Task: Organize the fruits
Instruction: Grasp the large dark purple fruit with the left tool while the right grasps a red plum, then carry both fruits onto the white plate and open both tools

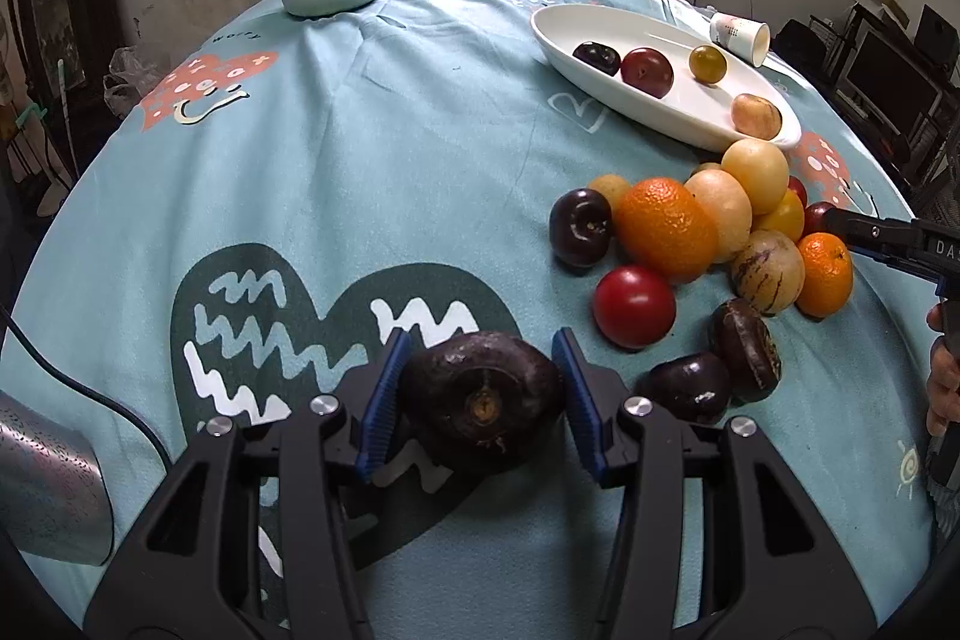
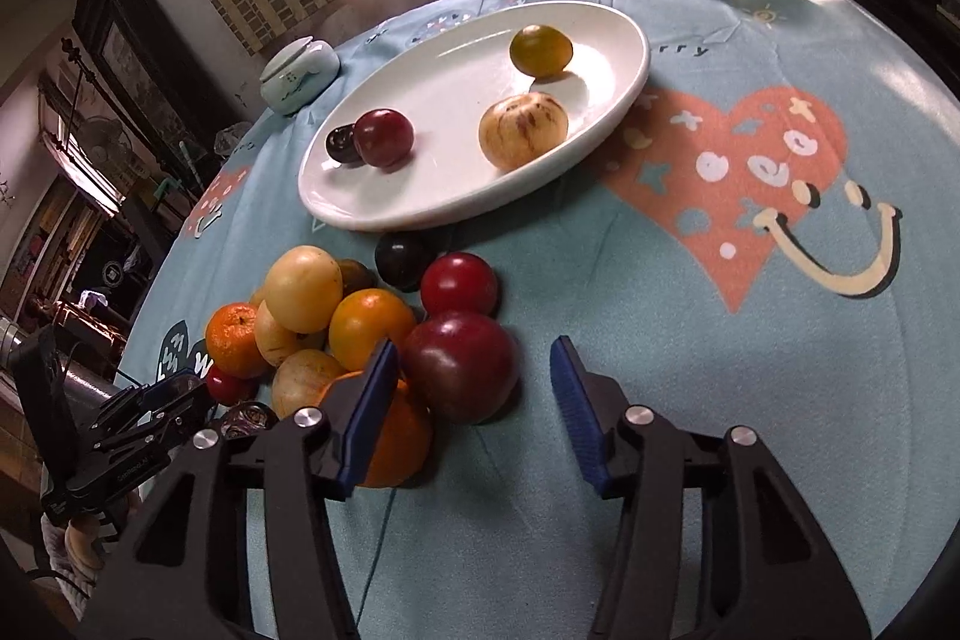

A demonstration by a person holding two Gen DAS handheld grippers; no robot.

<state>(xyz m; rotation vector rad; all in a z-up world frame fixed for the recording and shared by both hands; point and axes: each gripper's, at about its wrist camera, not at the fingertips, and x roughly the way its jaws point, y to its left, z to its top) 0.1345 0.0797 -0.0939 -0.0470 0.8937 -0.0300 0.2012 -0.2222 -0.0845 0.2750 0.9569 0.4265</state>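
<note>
plate: white oval dish (image 2: 420, 196), far side of fruit pile; holds 4 fruits already — dark one, red one, olive-green one, pale striped one. Ceramic, rigid, likely the drop spot.
fruit pile: heap (image 1: 708, 220) on blue cloth, just short of plate; fruits touching, leaning on each other. Pull one & neighbours prob roll.
big orange: (image 1: 667, 227) mid pile, pebbly skin, firm, good friction; prob heaviest there.
dark-red fruit: (image 2: 461, 365) near edge of pile. Smooth, glossy, round = slippery; likely softish, so squeeze lightly across widest part.
dark brown fruit: (image 1: 483, 396) apart from pile, on dark heart print. Matt, wrinkly skin, stem scar facing cam; looks firm, light.
L gripper: (image 1: 483, 396) blue pads pinching dark brown fruit at both flanks, across its middle — sound hold.
R gripper: (image 2: 474, 388) jaws spread round dark-red fruit; left pad at its side, right pad clear w/ gap. Not gripped yet.
</note>
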